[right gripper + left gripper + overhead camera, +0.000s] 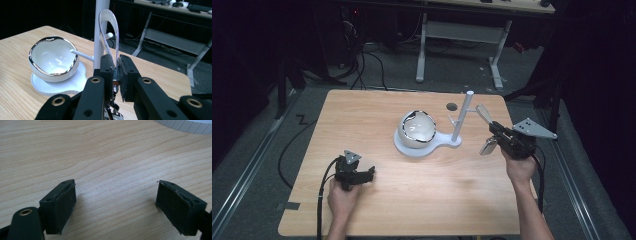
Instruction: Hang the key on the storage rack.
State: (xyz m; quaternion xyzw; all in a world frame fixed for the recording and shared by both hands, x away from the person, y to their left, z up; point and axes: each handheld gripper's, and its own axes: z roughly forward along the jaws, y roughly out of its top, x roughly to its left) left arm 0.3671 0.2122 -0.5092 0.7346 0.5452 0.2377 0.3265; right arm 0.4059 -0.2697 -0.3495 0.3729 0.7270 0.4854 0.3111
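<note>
The right gripper (114, 72) clamps a silver shoehorn-like loop (109, 32) near the white stand (460, 120) and bowl (417, 127); the left gripper (116, 205) rests released, with no legible writing anywhere.

The left gripper (116, 202) hangs low over the pale wooden table (100, 150), its two black padded jaws spread wide with bare wood between them; a white ribbed base edge (185, 125) curves past the upper right corner.

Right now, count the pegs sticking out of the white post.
2 that I can see: one peg points toward the bowl, the other peg juts out higher up, behind the held loop. More may be hidden.
</note>
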